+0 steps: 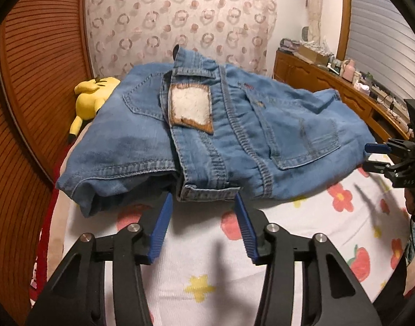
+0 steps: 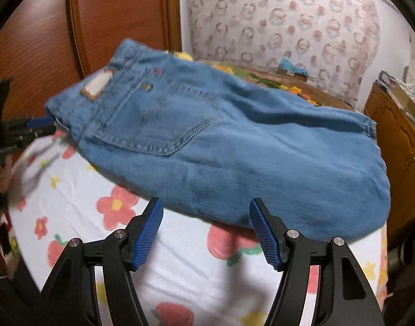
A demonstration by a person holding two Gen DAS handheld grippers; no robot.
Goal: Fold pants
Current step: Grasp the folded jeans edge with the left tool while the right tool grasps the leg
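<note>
Folded blue jeans (image 1: 221,135) lie on a floral bed (image 1: 207,258). Both grippers, left (image 1: 203,203) and right (image 2: 206,212), hover empty, fingers apart; grip the near edge evenly.

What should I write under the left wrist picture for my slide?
Left gripper open at the waistband of folded blue jeans on a flowery sheet, yellow plush toy behind.

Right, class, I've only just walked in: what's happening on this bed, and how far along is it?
A person is folding a pair of light blue denim jeans on a white flower-print bedsheet, holding a two-finger claw in each hand. The jeans lie bunched and partly folded, back pocket and waistband patch facing up. The left claw sits open at the waistband edge; the right claw is open at the near fold. Neither grips fabric yet. A yellow plush toy lies behind.
</note>
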